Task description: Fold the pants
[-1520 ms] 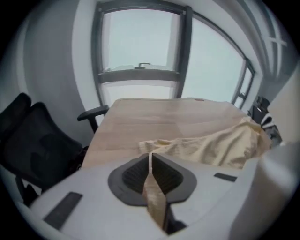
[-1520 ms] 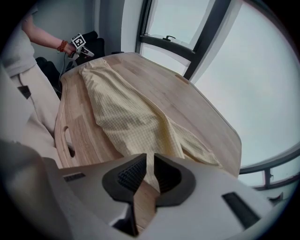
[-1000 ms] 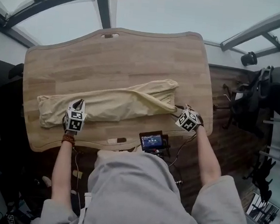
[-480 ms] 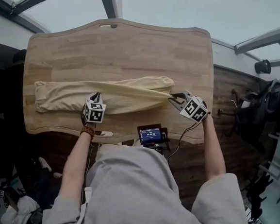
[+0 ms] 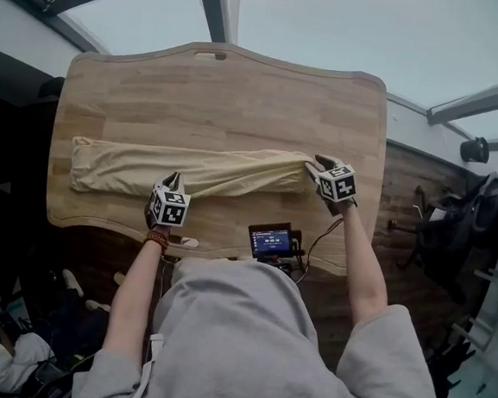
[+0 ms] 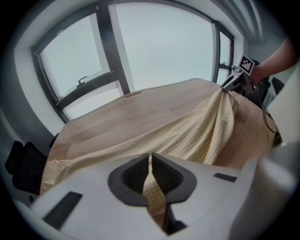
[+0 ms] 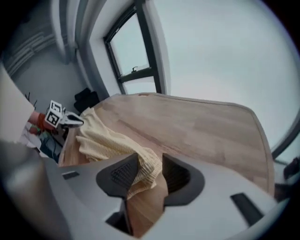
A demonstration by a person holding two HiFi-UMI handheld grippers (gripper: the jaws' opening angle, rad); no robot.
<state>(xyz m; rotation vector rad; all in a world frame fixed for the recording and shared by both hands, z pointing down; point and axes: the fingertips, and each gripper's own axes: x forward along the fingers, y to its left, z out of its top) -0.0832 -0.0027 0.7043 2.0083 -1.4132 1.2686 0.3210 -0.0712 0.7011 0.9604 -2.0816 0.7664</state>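
The pale yellow pants lie as a long narrow band across the wooden table, pulled taut between my two grippers. My left gripper is at the band's near edge, left of the middle, and is shut on a thin fold of the pants. In the left gripper view the cloth runs up between the pads. My right gripper is at the band's right end. Its jaws are opening, and a bunched end of the pants lies between them, against the left pad and clear of the right one.
A small screen device is mounted at the table's near edge between my arms. An office chair stands on the floor to the right. Windows run behind the table's far edge.
The pants have been drawn out from a loose bulging shape into a straighter, flatter band. My left gripper slid right along the near edge. My right gripper moved to the cloth's right end.
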